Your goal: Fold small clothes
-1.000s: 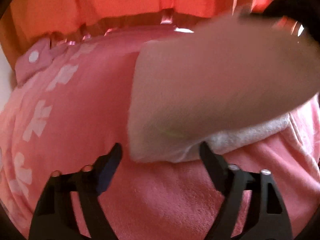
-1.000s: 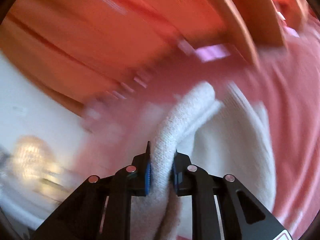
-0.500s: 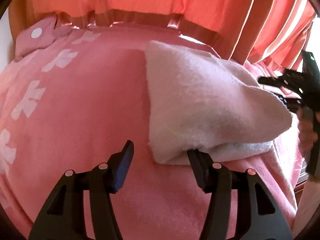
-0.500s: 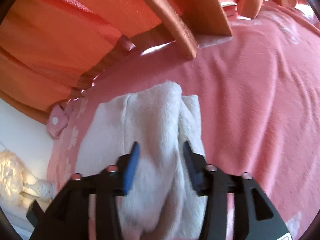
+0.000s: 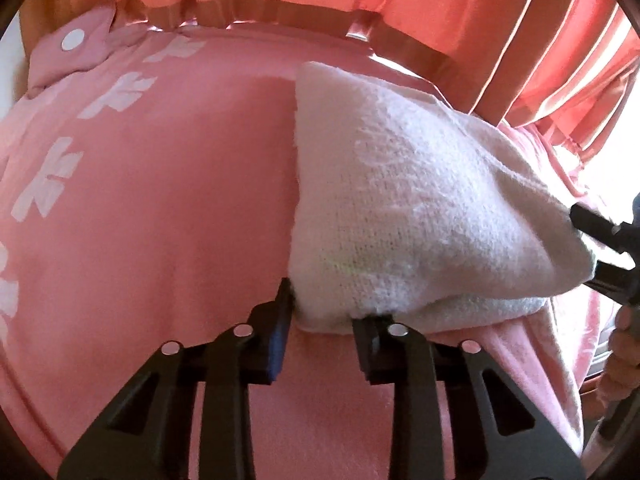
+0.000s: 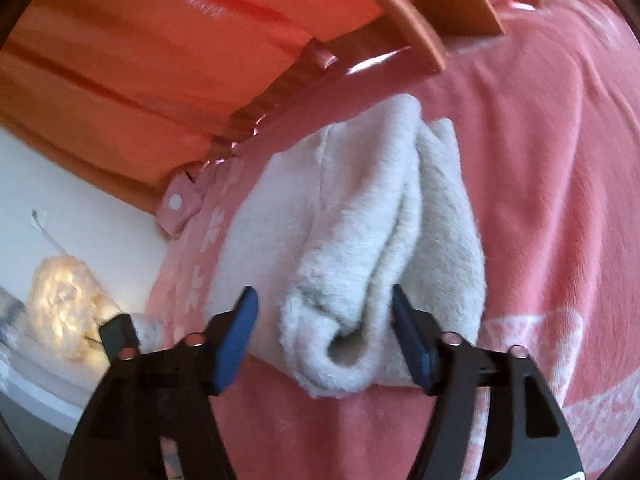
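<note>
A small white fleece garment lies folded over on a pink blanket. My left gripper has its jaws around the garment's near corner, partly closed, with the fingers touching the cloth. In the right wrist view the same garment lies bunched in soft folds. My right gripper is open, its blue-padded fingers spread either side of the garment's near rolled edge. The right gripper also shows at the right edge of the left wrist view.
Orange curtains hang behind the blanket. A wooden frame runs along the far edge. A pink snap tab lies at the blanket's far left corner. A cream fluffy toy sits on a white surface at the left.
My right gripper has let go of the garment and opened wide. The garment has dropped onto the blanket. My left gripper has narrowed its jaws onto the near corner.
</note>
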Available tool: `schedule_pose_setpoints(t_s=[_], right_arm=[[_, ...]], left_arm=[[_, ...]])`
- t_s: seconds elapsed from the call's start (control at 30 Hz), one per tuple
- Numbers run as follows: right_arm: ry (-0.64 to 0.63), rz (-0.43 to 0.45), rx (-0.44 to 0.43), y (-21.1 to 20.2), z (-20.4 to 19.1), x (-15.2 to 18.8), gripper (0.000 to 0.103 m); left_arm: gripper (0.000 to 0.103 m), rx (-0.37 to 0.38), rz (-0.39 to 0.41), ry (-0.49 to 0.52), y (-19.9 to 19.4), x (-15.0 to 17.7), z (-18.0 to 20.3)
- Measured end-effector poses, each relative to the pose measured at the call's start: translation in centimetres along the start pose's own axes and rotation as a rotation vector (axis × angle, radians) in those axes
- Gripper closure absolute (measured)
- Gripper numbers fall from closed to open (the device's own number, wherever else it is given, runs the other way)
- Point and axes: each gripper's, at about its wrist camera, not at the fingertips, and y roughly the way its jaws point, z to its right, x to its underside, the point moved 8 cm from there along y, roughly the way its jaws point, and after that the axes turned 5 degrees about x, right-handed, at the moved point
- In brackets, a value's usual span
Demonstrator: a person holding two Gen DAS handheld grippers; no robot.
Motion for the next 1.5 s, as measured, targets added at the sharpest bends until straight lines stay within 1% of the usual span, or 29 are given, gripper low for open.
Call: schedule_pose_setpoints(t_s=[0.03, 0.07, 0.13, 0.2, 0.27, 0.3, 0.33, 0.37, 0.43, 0.6, 0.63, 0.67, 0.73, 0.8, 0.83, 0.9, 0.93, 1.0, 1.03, 1.07, 1.1, 1.13, 1.2, 1.23, 1.27, 1.33, 1.4, 1.43, 1.5], right_arm=[[-0.006, -0.008, 0.048, 0.5, 0.4, 0.1, 0.082], [-0.011, 0.014, 0.092, 0.0, 0.8, 0.2, 0.083], [-0.029, 0.098, 0.065, -2.2, 0.3, -0.1, 0.087], [-0.029, 0.122, 0.057, -3.1, 0.9, 0.1, 0.087], [-0.017, 0.034, 0.179, 0.0, 4.1, 0.9, 0.087], [-0.022, -0.017, 0.216, 1.7, 5.4, 1.6, 0.087], [-0.012, -0.020, 0.190, 2.5, 5.8, 2.0, 0.085], [0.009, -0.004, 0.163, 1.9, 5.8, 1.9, 0.085], [0.012, 0.028, 0.162, 0.4, 5.6, 1.5, 0.080], [-0.030, 0.130, 0.258, -4.0, 5.0, 1.3, 0.072], [-0.052, 0.164, 0.299, -5.2, 4.3, 1.1, 0.071], [-0.088, 0.198, 0.331, -6.0, 3.1, 0.8, 0.071], [-0.143, 0.230, 0.291, -6.3, -0.1, -0.4, 0.070], [-0.190, 0.214, 0.178, -5.0, -4.0, -1.2, 0.071], [-0.209, 0.203, 0.161, -4.2, -5.1, -1.4, 0.073], [-0.265, 0.162, 0.176, -1.4, -7.0, -1.5, 0.073], [-0.297, 0.100, 0.174, 1.4, -7.9, -1.1, 0.073], [-0.316, -0.050, 0.183, 6.8, -7.7, 0.5, 0.075], [-0.333, -0.108, 0.223, 9.7, -6.9, 1.8, 0.076], [-0.365, -0.089, 0.238, 10.3, -7.1, 2.0, 0.077], [-0.408, -0.075, 0.275, 9.4, -7.8, 1.8, 0.077], [-0.413, -0.055, 0.275, 8.3, -8.5, 1.5, 0.077], [-0.411, -0.007, 0.201, 6.5, -10.2, 0.9, 0.077], [-0.408, -0.014, 0.162, 6.5, -10.8, 1.0, 0.078], [-0.408, -0.040, 0.155, 7.3, -10.9, 1.2, 0.078], [-0.428, -0.120, 0.217, 11.4, -9.1, 2.5, 0.079], [-0.408, -0.098, 0.183, 11.4, -8.9, 2.1, 0.081], [-0.373, -0.085, 0.158, 9.8, -8.9, 1.4, 0.081], [-0.297, 0.055, 0.138, 5.5, -8.0, -0.8, 0.081]], left_arm=[[0.080, 0.000, 0.001, -0.007, -0.1, 0.0, -0.1], [0.082, -0.003, 0.004, -0.009, -0.3, -0.1, -0.1], [0.084, -0.008, 0.007, -0.008, -0.5, 0.0, -0.2], [0.084, -0.030, -0.005, 0.004, -0.3, 0.4, -0.5], [0.083, -0.040, -0.024, 0.001, 0.3, 0.7, -1.0], [0.083, -0.035, -0.031, -0.004, 0.6, 0.9, -1.1], [0.083, -0.038, -0.035, -0.003, 0.8, 1.0, -1.1], [0.083, -0.048, -0.036, 0.007, 0.8, 1.2, -0.9], [0.083, -0.043, -0.028, 0.034, -0.1, 1.3, -0.3], [0.081, 0.054, 0.046, 0.112, -5.0, 0.6, 2.4], [0.075, 0.061, 0.073, 0.138, -6.1, 0.2, 3.0], [0.065, 0.044, 0.104, 0.167, -7.1, -0.4, 3.4], [0.062, 0.024, 0.143, 0.194, -8.1, -1.3, 3.7], [0.062, 0.022, 0.156, 0.182, -8.5, -2.2, 3.6], [0.062, 0.026, 0.155, 0.165, -8.4, -2.5, 3.4], [0.062, 0.022, 0.154, 0.141, -8.2, -2.9, 2.9], [0.062, 0.017, 0.155, 0.134, -8.1, -2.9, 2.6], [0.062, -0.004, 0.147, 0.129, -7.7, -2.8, 1.8], [0.062, -0.013, 0.146, 0.126, -7.7, -2.6, 1.5], [0.062, -0.015, 0.143, 0.124, -7.6, -2.5, 1.1], [0.062, -0.019, 0.138, 0.121, -7.5, -2.5, 0.6], [0.062, -0.023, 0.135, 0.118, -7.4, -2.4, 0.2], [0.062, -0.036, 0.134, 0.112, -7.2, -2.4, -0.8], [0.062, -0.039, 0.131, 0.107, -7.0, -2.5, -1.3], [0.062, -0.039, 0.128, 0.096, -6.7, -2.6, -1.8], [0.062, -0.039, 0.123, 0.082, -6.6, -2.5, -2.2], [0.062, -0.020, 0.116, 0.071, -6.5, -2.4, -2.1], [0.062, -0.014, 0.117, 0.074, -6.6, -2.5, -1.9], [0.062, -0.014, 0.123, 0.089, -6.9, -2.7, -1.5]])
